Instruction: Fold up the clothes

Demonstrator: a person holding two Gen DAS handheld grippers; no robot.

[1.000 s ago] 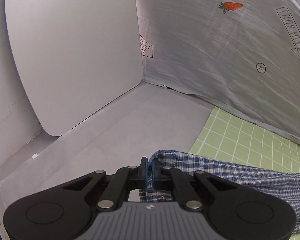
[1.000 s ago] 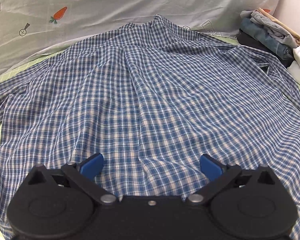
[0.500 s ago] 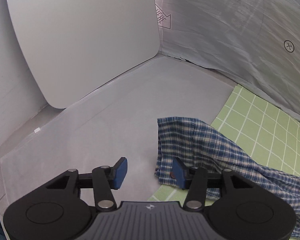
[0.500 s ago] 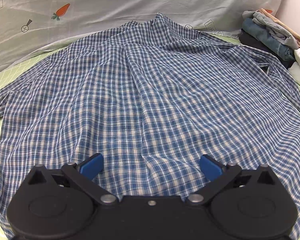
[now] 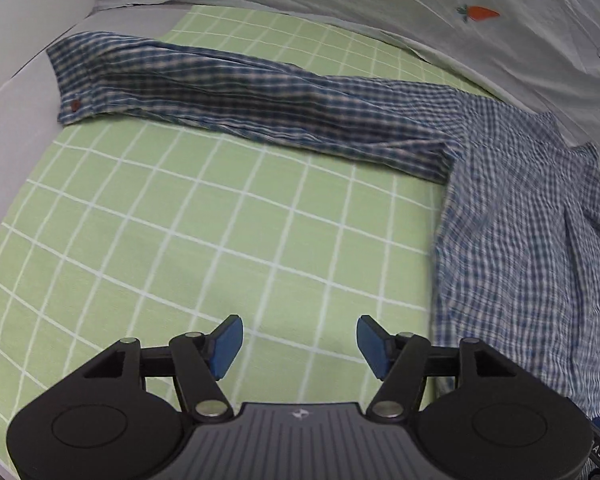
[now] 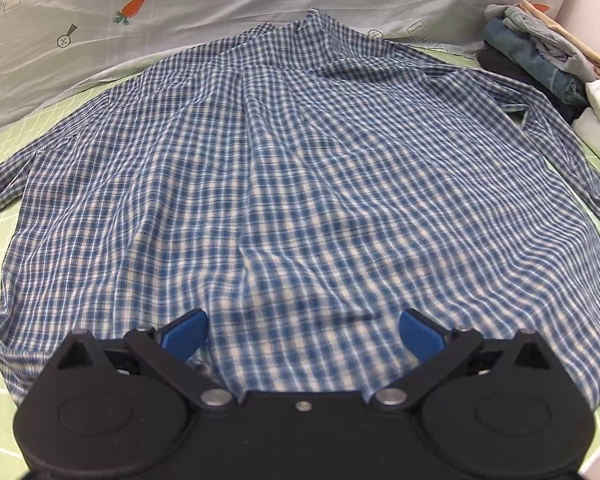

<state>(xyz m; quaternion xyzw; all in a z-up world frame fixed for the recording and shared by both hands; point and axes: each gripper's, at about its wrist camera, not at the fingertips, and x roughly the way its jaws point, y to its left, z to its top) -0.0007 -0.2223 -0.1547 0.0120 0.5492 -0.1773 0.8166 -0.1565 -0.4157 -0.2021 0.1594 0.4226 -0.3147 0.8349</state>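
A blue plaid shirt (image 6: pixel 300 168) lies spread back-up on the green checked mat (image 5: pixel 180 240). Its left sleeve (image 5: pixel 228 92) stretches flat across the mat, the cuff with a brown button (image 5: pixel 75 105) at the far left. My left gripper (image 5: pixel 298 344) hovers over bare mat near the shirt's side hem; its jaws are opening and nothing lies between them. My right gripper (image 6: pixel 302 334) stands open wide over the shirt's lower back, close to the hem, its blue pads (image 6: pixel 186 332) apart from any fold.
A grey sheet printed with carrots (image 6: pixel 134 6) and arrows hangs behind the mat. A stack of folded clothes (image 6: pixel 540 52) sits at the right rear beside a white wall. Grey tabletop (image 5: pixel 8 128) borders the mat's left edge.
My left gripper let go of the sleeve cuff, opened, then swung right and down over the mat. The sleeve now lies stretched flat. The right gripper shifted slightly over the shirt.
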